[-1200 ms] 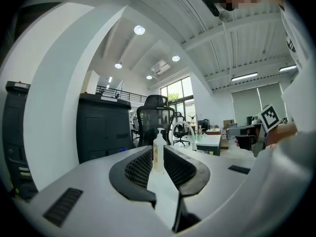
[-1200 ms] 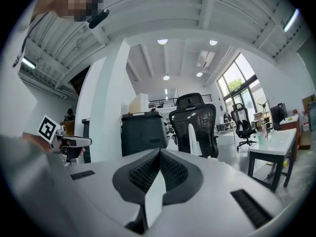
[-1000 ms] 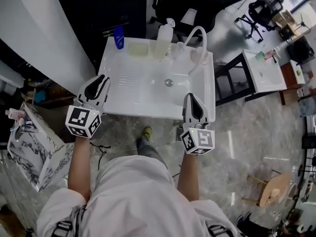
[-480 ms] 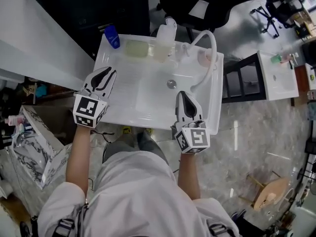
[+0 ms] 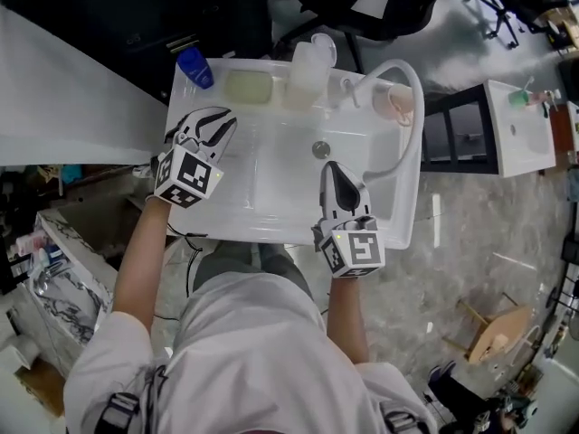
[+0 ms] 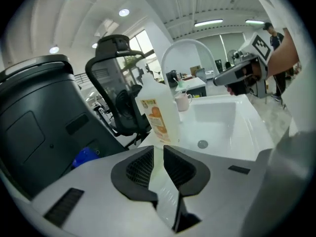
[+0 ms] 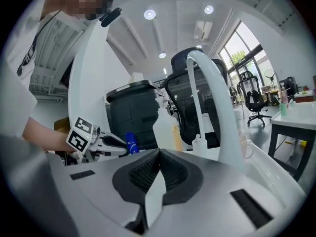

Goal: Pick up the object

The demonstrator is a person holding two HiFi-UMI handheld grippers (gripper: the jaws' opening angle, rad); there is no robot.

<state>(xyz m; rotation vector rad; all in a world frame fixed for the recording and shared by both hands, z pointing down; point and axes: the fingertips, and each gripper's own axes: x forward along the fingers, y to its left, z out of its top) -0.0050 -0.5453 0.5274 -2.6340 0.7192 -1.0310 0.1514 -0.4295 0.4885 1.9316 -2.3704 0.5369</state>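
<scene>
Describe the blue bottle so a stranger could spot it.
Find the white rectangular sink. At the left end of its back ledge sits a small blue plastic bottle, beside a pale yellow block. Nothing else there is blue.

We see our left gripper point(image 6: 158, 151) low in the frame, its two dark ribbed jaws a narrow gap apart with nothing between them. Beyond the tips a white plastic bottle point(image 6: 159, 113) with an orange label stands upright at the edge of a white sink point(image 6: 224, 122). A drain point(image 6: 202, 143) sits in the basin, and a curved white faucet point(image 6: 187, 41) arches above a mug point(image 6: 183, 101). The right gripper point(image 6: 217, 81) hangs over the sink's far side. A blue container point(image 6: 85, 156) lies at left, below a black office chair point(image 6: 113, 78)
</scene>
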